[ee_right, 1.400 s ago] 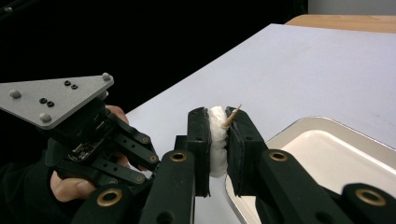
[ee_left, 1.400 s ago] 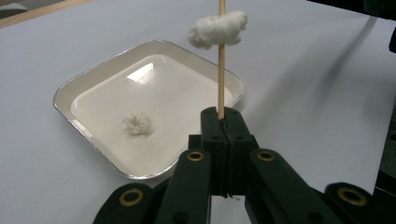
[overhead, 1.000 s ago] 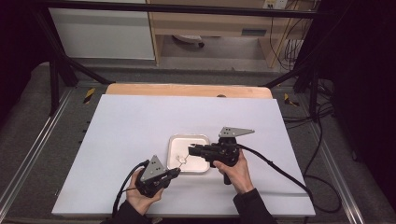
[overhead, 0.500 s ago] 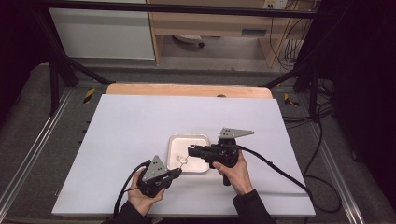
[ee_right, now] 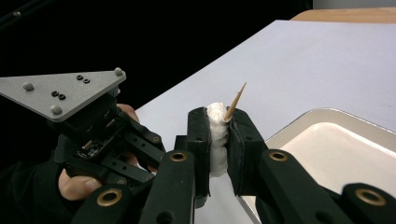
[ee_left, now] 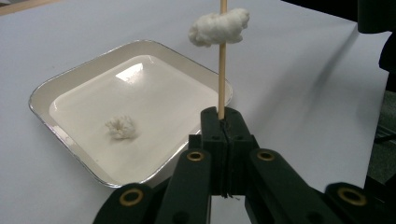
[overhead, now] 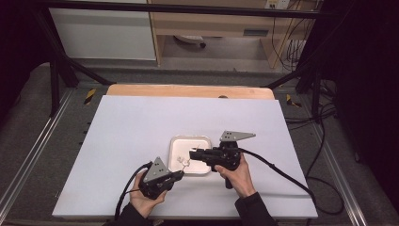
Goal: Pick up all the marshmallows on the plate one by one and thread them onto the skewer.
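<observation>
High view: the left tool (overhead: 180, 173) sits at about 7 o'clock from the white tray (overhead: 190, 155), the right tool (overhead: 195, 153) at about 3 o'clock of it, its tip over the tray's near half. Both hands hover low over the white desk (overhead: 141, 127); small white bits show between the tool tips, too small to read here. The desk is bare on every side of the tray, with wide room toward 12 and 9 o'clock and the near edge close under the wrists.

Left gripper view: the left tool's jaws are pressed together on a thin wooden skewer (ee_left: 222, 70), held upright so its free end points away. One cotton ball (ee_left: 219, 27) is threaded high on the stick. A second loose tuft (ee_left: 121, 127) lies on the tray floor at about 9 o'clock from the jaws. Holding the stick upright likely keeps it steady for threading.

Right gripper view: the right tool (ee_right: 219, 140) pinches a white cotton wad (ee_right: 217, 135) between its pads, and the skewer's sharp tip (ee_right: 236, 102) pokes out beside it at 1 o'clock, so the wad seems to be getting pushed onto the point. The tray rim (ee_right: 327, 114) lies at 4 o'clock.
</observation>
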Motion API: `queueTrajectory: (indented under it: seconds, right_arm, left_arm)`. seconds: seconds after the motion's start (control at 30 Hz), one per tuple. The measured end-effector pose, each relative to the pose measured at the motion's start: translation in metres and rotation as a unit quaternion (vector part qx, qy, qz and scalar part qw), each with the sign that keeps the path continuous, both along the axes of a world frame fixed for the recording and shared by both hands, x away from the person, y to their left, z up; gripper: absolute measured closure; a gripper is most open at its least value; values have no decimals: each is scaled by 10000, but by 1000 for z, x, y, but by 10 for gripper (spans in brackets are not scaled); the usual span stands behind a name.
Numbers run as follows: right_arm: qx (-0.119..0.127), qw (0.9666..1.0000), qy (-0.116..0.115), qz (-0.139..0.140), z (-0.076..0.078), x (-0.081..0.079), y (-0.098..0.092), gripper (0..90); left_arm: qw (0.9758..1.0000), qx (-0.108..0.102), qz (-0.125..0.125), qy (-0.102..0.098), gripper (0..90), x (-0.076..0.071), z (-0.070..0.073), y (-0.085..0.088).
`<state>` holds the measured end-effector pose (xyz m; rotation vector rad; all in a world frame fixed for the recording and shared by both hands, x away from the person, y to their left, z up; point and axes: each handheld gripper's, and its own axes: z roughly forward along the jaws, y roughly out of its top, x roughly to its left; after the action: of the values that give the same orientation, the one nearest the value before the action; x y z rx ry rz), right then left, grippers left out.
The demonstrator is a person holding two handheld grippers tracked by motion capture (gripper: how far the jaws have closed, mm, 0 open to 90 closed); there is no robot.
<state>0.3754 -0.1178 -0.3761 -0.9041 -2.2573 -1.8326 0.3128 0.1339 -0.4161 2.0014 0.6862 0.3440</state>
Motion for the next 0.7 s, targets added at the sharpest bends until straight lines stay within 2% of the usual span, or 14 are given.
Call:
queueTrajectory:
  seconds: [0.13,0.17,0.2,0.23,0.27,0.3,0.37,0.5,0.57,0.7]
  right_arm:
    - [9,10000,31,11,-3,0,-2,807]
    - [-11,10000,30,16,-3,-1,-1,806]
    - [-270,9990,189,298,-9,-1,5,805]
    - [-345,9981,271,442,-15,-3,12,806]
    - [-294,9983,219,459,-21,-6,18,805]
    - [-302,9984,174,451,-22,-6,20,803]
    - [-455,9976,145,501,-23,-4,21,796]
    - [-355,9986,150,355,-18,-4,19,749]
    - [-346,9991,64,218,-15,-4,17,671]
    - [-269,9994,-206,-33,-3,-5,9,580]
  left_arm:
    - [10000,54,-10,-4,890,0,-1,-1]
    - [9998,-197,-53,-37,890,0,3,-1]
    - [9998,-192,-45,-99,890,-1,8,-2]
    - [9995,82,70,-301,890,-3,12,-6]
    - [9996,33,87,-259,891,-2,9,-5]
    - [9999,-139,35,-63,890,0,5,-2]
    - [10000,-24,63,-70,891,0,3,-2]
    - [9999,-81,43,-109,890,0,6,-1]
    - [9999,-12,72,-80,890,0,4,-1]
    - [9999,-52,122,-43,890,2,5,3]
